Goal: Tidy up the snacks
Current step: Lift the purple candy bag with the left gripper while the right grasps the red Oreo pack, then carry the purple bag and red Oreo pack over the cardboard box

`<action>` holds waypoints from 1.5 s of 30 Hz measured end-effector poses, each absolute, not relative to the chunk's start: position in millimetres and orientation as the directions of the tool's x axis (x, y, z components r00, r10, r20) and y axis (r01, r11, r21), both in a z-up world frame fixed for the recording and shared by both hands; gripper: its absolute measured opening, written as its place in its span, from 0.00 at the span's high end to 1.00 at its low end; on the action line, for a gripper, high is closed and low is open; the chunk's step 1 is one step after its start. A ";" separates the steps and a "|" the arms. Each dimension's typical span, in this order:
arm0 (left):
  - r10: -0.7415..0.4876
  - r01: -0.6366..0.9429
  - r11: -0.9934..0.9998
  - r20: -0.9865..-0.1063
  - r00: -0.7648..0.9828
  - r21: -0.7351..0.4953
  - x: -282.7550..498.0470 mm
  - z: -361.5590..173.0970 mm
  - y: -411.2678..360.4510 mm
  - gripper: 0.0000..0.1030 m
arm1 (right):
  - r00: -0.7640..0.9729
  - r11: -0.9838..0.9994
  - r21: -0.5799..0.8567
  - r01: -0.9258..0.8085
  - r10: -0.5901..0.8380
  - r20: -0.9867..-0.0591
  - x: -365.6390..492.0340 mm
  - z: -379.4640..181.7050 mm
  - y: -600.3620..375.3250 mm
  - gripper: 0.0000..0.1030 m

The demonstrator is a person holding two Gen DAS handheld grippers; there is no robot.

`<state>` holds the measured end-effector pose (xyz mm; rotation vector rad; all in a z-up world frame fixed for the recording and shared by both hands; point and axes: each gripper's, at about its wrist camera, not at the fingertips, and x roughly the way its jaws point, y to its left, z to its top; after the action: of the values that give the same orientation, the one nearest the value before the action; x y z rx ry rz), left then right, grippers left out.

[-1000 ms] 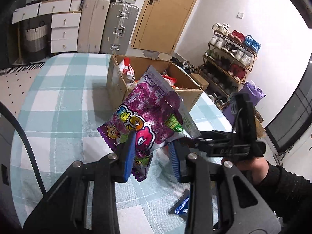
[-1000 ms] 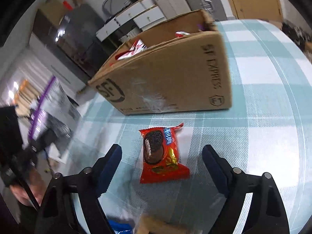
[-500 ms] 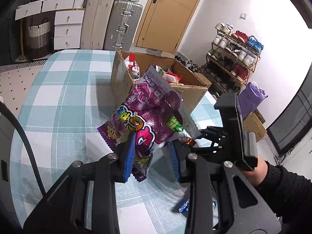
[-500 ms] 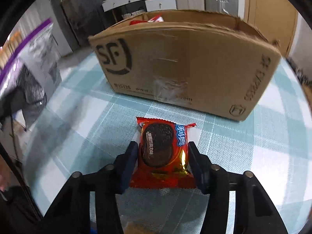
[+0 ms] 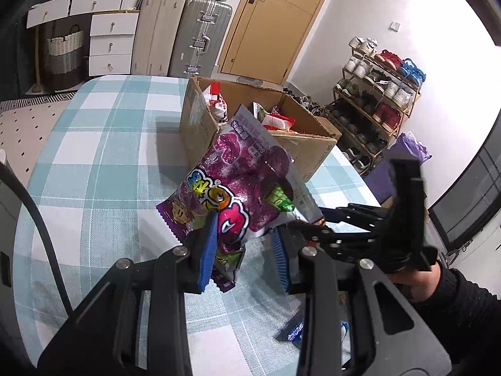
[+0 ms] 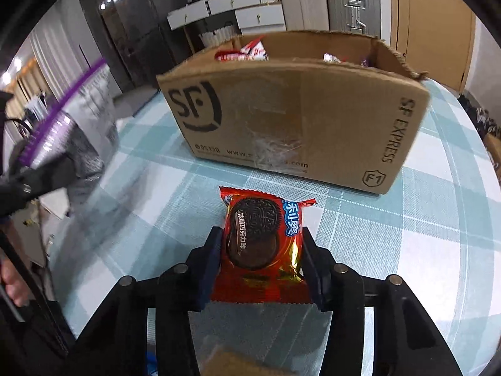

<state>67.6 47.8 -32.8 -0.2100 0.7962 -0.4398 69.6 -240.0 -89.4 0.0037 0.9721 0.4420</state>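
My left gripper is shut on a purple candy bag and holds it up above the checked table, in front of the cardboard box. My right gripper is shut on a red Oreo packet, just above the tablecloth in front of the box, which holds several snack packs. The right gripper also shows in the left wrist view, low at the right. The purple bag shows blurred at the left of the right wrist view.
The table with a blue-and-white checked cloth carries the box. A blue wrapper lies near the table's front edge. Suitcases, drawers and a shoe rack stand beyond the table.
My right gripper has closed on the Oreo packet and raised it slightly. My left gripper, with the purple bag, has moved a little nearer to the box.
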 end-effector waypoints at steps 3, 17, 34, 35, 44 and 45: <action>-0.454 0.300 0.891 -0.644 0.616 -0.341 68.6 -33.9 43.7 0.71 | 0.491 0.899 0.238 -0.367 0.405 -0.771 64.2 -79.8 -245.5 0.54; -0.463 0.334 0.886 -0.637 0.617 -0.321 82.3 -1.5 25.2 0.71 | 0.570 0.823 0.445 -0.352 0.566 -0.596 44.3 -4.7 -305.0 0.54; -0.462 0.337 0.885 -0.686 0.562 -0.320 193.9 57.2 -11.4 0.71 | 0.608 0.802 0.509 -0.313 0.581 -0.541 131.5 98.0 -332.9 0.54; -0.465 0.336 0.884 -0.687 0.559 -0.325 202.4 56.4 -13.6 0.71 | 0.602 0.794 0.530 -0.299 0.588 -0.540 140.5 97.1 -334.3 0.54; -0.486 0.319 0.873 -0.725 0.488 -0.370 266.8 34.2 -43.3 0.71 | 0.574 0.796 0.563 -0.223 0.574 -0.584 205.1 71.7 -334.5 0.54; -0.483 0.319 0.874 -0.729 0.485 -0.366 270.9 30.5 -46.2 0.71 | 0.565 0.801 0.556 -0.223 0.571 -0.596 209.7 66.0 -332.2 0.54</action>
<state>270.9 -46.2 30.5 -0.1906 0.9460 -0.4916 209.7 -332.2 66.0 0.4511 0.8507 0.4860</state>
